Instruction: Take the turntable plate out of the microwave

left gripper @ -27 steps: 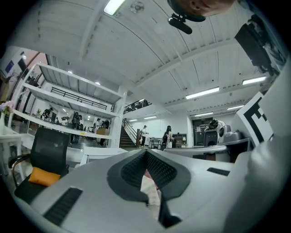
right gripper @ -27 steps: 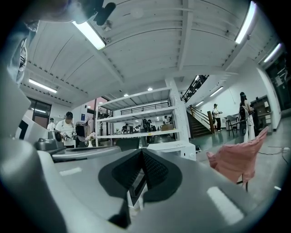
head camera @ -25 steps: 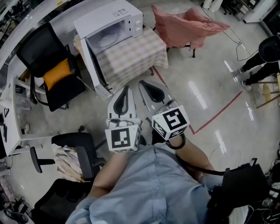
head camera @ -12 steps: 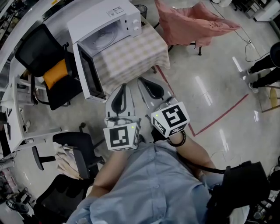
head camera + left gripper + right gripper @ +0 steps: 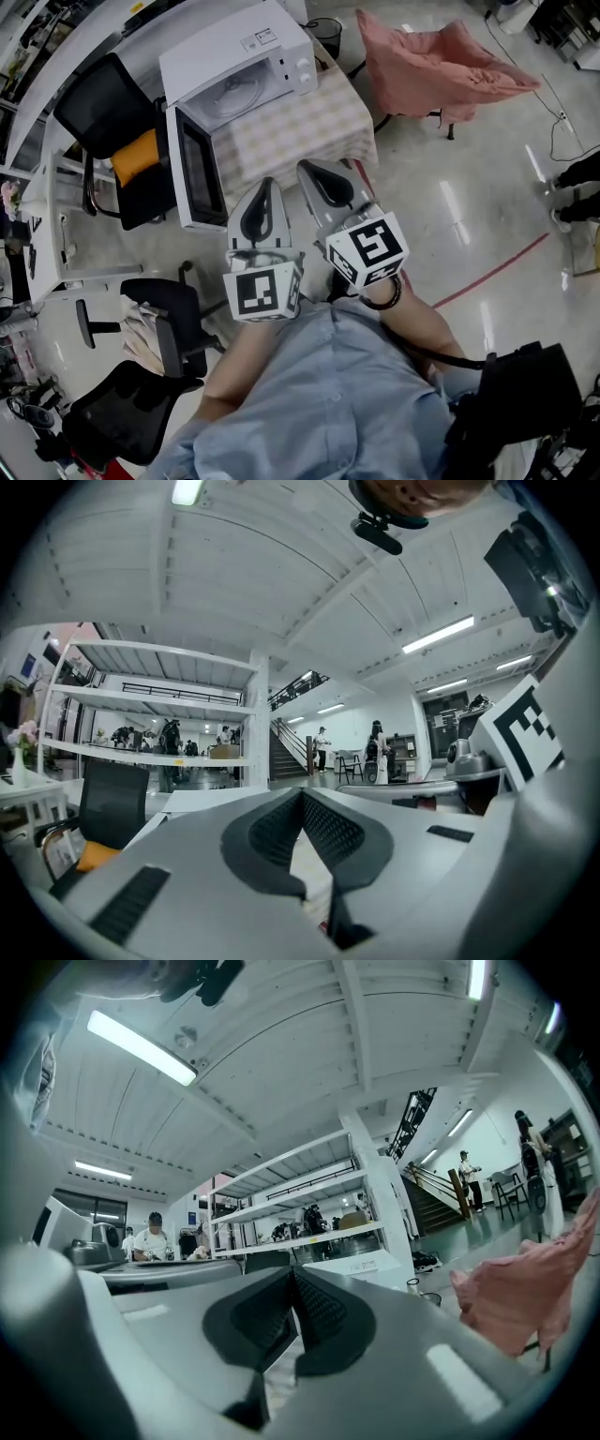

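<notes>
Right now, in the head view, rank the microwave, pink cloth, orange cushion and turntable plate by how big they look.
1. microwave, counting its open door
2. pink cloth, close to the microwave, so that order is unsure
3. turntable plate and orange cushion, both far smaller and too alike to rank

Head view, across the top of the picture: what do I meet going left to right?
black chair with orange cushion → open microwave door → turntable plate → microwave control panel → pink cloth
</notes>
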{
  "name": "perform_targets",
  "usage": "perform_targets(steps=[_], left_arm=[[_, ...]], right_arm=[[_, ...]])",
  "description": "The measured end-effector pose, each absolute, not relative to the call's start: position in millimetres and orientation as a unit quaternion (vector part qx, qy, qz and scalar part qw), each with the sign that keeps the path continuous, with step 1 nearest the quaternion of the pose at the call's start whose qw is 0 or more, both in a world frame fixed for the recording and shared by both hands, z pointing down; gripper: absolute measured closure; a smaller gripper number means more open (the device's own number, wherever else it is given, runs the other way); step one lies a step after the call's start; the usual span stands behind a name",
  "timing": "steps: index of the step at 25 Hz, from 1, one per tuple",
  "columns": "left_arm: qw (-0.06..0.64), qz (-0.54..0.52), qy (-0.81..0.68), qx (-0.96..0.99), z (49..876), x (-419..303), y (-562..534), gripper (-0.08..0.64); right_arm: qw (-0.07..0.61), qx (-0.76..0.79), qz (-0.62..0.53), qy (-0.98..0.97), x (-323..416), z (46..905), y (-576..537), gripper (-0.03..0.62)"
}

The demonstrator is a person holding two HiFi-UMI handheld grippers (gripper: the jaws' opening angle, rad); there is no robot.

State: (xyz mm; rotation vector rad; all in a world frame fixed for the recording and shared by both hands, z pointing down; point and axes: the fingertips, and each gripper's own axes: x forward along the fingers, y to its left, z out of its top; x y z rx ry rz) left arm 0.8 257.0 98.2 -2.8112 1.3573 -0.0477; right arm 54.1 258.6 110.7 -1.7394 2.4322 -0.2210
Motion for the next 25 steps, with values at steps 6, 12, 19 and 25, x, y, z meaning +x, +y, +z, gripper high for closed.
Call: perform_targets(steps=[6,12,19,25], left_arm=[[0.018,-0.028,0.45,-0.893,97,12,248,0.555],[0.026,-0.041,0.454,-0.89,100,15,240,0.555],[0.021,-0.034,0.453,-0.891,107,15,226,0.555],[-0.003,-0.03,0.462,-0.886,114,8,199,0.555]], right_arm=[[0.082,-0.561,-0.079,0.82,64,111,246,0.592],[0.094,-0.558,-0.086,0.82,70,113,236,0.592],[0.084,-0.561,-0.084,0.819,71,120,223,0.592],[0.056,-0.555,-0.092,0.825,63,129,201,0.592]])
